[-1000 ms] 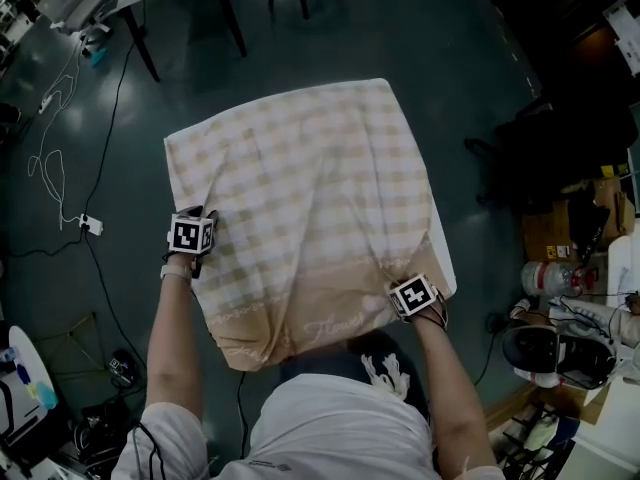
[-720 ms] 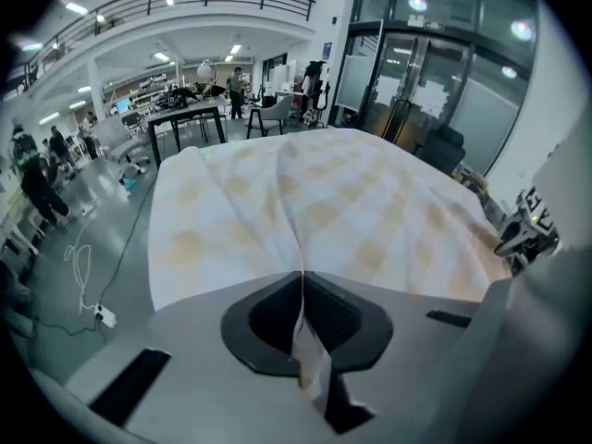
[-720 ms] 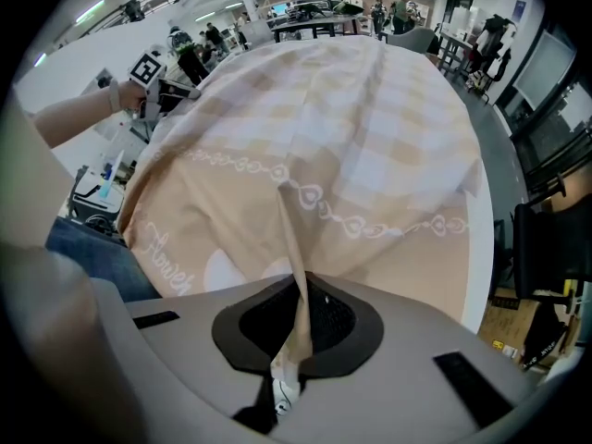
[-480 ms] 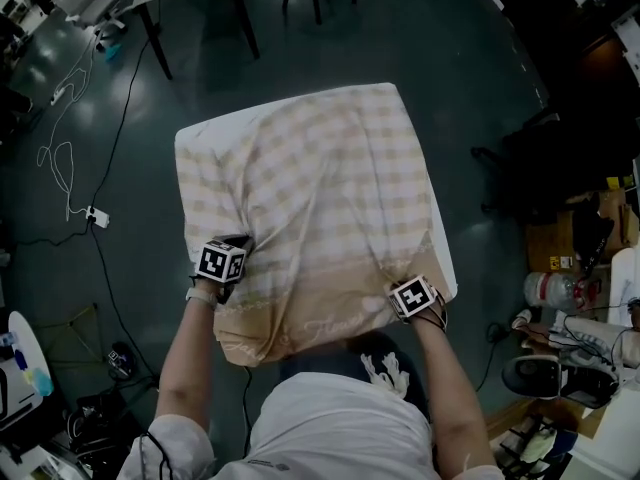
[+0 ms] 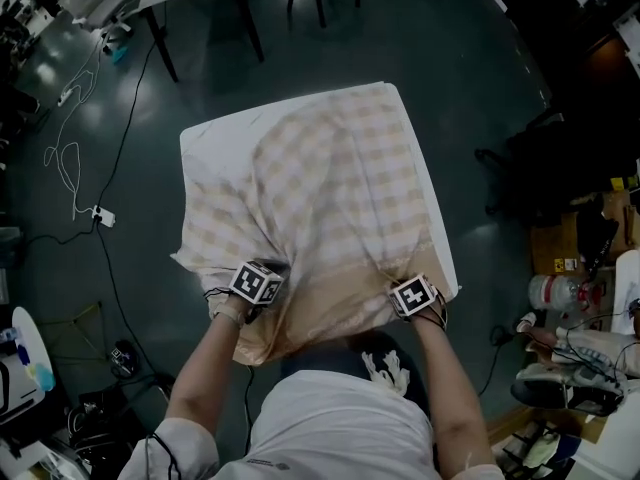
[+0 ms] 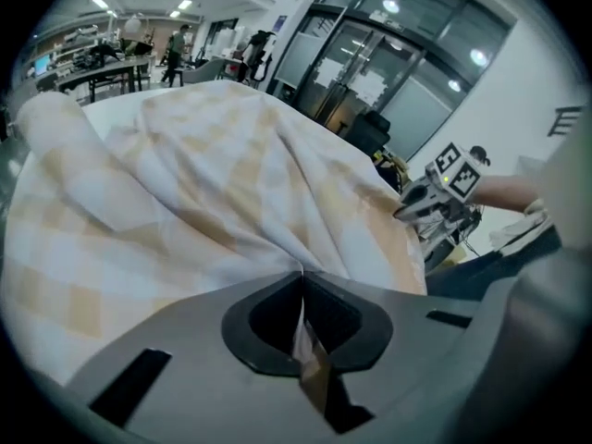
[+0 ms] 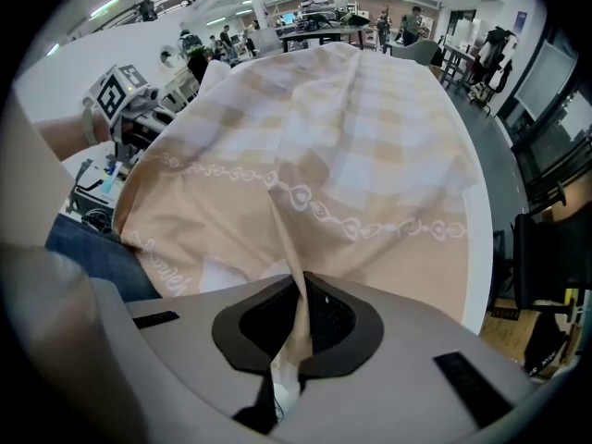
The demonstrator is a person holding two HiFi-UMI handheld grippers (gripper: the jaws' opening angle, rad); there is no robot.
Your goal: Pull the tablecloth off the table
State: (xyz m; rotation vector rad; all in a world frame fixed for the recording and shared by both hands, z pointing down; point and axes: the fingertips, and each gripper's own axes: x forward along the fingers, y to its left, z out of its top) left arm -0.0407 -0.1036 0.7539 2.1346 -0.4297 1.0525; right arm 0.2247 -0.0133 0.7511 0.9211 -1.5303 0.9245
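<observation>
A beige-and-white checked tablecloth (image 5: 340, 178) with a tan border covers the white table (image 5: 215, 138), whose far left corner is bare. My left gripper (image 5: 268, 288) is shut on a pinched fold of cloth near the left front; the fold runs up between its jaws (image 6: 302, 280). Cloth bunches in ridges (image 6: 203, 183) ahead of it. My right gripper (image 5: 410, 302) points down at the front right corner, shut on the tan border (image 7: 351, 137), which is drawn into its jaws (image 7: 301, 289). Each gripper view shows the other gripper (image 6: 444, 188) (image 7: 129, 100).
A white strip of table edge (image 5: 443, 238) shows at the right. Cables and a power strip (image 5: 103, 218) lie on the dark floor at left. Table legs (image 5: 160, 48) stand at the back. A bottle (image 5: 548, 290) and boxes crowd the right side.
My left gripper has slid right and toward me, dragging the cloth's left side with it. The cloth has bunched up and bared the table's far left corner. The right gripper has kept still.
</observation>
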